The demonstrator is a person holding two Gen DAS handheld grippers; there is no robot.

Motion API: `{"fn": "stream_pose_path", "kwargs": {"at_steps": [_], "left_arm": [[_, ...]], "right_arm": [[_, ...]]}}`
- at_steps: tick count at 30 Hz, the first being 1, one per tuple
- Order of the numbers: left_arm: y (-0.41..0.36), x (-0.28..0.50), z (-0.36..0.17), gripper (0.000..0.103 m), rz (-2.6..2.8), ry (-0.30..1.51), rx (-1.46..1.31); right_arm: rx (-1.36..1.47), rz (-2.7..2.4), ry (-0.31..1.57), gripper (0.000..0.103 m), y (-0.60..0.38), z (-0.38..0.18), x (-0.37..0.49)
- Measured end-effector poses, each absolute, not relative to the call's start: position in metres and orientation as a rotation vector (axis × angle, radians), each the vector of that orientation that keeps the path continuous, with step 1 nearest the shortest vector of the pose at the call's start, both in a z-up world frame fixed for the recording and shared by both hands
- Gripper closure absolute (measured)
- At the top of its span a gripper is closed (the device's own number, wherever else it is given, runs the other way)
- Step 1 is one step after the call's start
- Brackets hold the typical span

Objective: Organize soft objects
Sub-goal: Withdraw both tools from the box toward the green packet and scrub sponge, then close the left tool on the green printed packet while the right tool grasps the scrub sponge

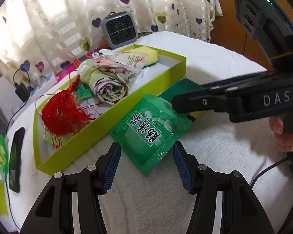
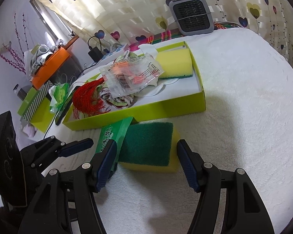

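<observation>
Beside the near long wall of the lime-green box [image 2: 138, 115], on the white fleece-covered bed [image 2: 234, 97], lie the two items not yet sorted: a green tea sachet [image 1: 152, 130] and a yellow sponge with a green scouring face [image 2: 148, 146]. The sachet leans one edge against the box wall and overlaps the sponge's left side. Inside the box sit a second sponge [image 2: 174, 63], a clear plastic packet [image 2: 127, 76], a rolled cloth [image 1: 109, 87] and a red tassel [image 1: 62, 115].

The left hand-held gripper [image 1: 146, 167] stands wide, empty, straddling the sachet's near corner. The right hand-held gripper [image 2: 144, 163] is also wide and empty, with the sponge's near end between its fingers; no pad presses on it.

Handling, as judged: the sachet is light, thin and slick; grip it by a sealed edge. The sponge is light and compressible; grip across its short sides. Its long axis runs roughly along the box wall, scouring face up. The sachet's long axis runs obliquely toward the box.
</observation>
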State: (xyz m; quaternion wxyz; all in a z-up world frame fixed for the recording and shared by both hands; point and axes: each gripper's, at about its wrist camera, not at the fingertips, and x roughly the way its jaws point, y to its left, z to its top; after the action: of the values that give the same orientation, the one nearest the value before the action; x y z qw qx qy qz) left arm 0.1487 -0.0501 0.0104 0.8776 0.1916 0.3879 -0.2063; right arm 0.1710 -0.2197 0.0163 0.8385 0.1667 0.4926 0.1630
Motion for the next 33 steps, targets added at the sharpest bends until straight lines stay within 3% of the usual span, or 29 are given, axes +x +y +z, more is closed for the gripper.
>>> {"fn": "stream_pose_path", "kwargs": {"at_steps": [10,23,33], "left_arm": [[-0.034,0.151,0.022,0.048,-0.358,0.752,0.294],[-0.052,0.161,0.017,0.049,-0.409,0.76,0.377],[-0.049,0.166,0.017,0.078,-0.425,0.781,0.338]], "right_arm": [[0.402,0.352,1.041,0.039,-0.227,0.014,0.169],[0.399,0.348,1.04,0.039,-0.225,0.013,0.171],[0.408,0.342,1.04,0.043,-0.226,0.013,0.172]]}}
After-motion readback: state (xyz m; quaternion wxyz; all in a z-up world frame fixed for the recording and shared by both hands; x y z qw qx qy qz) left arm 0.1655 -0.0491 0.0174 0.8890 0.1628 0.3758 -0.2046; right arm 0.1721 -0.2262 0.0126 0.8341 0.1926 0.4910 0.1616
